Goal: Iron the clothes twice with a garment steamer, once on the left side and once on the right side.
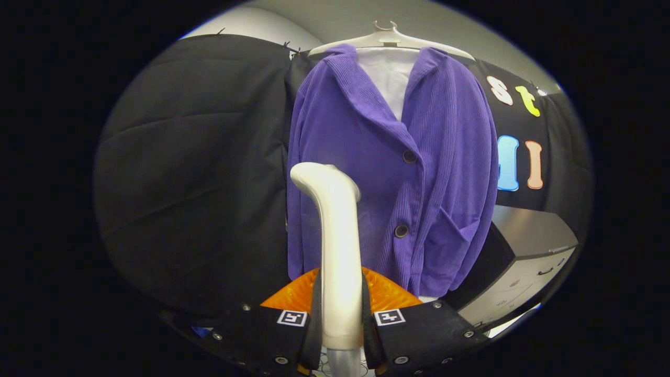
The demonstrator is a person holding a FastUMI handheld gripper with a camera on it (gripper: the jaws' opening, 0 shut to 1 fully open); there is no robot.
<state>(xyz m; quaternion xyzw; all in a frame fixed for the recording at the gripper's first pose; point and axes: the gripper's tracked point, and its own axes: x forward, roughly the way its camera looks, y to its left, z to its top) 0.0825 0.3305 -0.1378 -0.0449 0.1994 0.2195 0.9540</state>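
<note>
The garment steamer [339, 251] is pinched at its handle between both fingers of the gripper [341, 314], bottom centre; the purple jacket [419, 157] is hung on a hanger [390, 37] just beyond, upper centre.

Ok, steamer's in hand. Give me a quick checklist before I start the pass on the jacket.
1. Grip: gripper fingers press both sides of the garment steamer handle: ok.
2. Steamer upright, head at the top: ok.
3. Purple corduroy jacket hangs on its hanger: ok.
4. Head touching fabric: cannot tell.
5. Steam running: cannot tell.
6. Grey cabinet stands beside the jacket's lower hem; right-side path: cannot tell.
</note>
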